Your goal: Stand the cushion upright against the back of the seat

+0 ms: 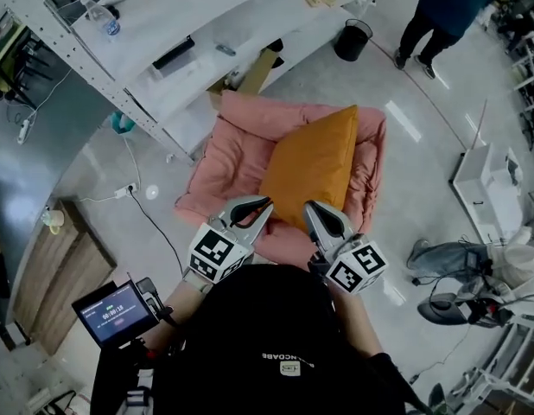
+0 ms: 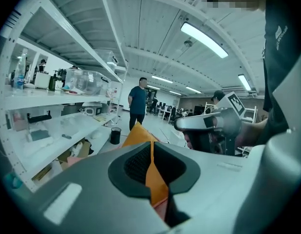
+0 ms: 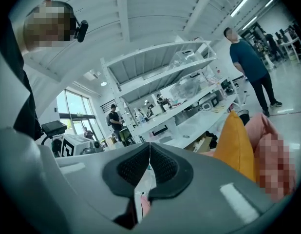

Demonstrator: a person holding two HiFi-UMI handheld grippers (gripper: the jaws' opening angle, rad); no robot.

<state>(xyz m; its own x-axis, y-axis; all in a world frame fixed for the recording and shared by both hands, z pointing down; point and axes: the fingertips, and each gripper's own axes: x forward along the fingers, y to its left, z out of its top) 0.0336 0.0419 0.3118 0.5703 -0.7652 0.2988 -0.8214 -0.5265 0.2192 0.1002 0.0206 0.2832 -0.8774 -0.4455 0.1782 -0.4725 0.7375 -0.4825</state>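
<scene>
Fingers on left gripper (image 1: 263,206) pinch the near edge of the orange cushion (image 1: 314,158); on right gripper (image 1: 312,210) they're pressed together, no orange between them afaict. Cushion lies slanted on the pink seat (image 1: 232,145), far corner near the back. Imo get a 2nd grip, then tip it up evenly so it doesn't flop.

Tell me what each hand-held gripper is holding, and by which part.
The left hand-held gripper pinches the orange cushion by its near edge; the right hand-held gripper is shut on nothing.

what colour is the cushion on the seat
The cushion is mustard orange, clearest in the head view.
</scene>
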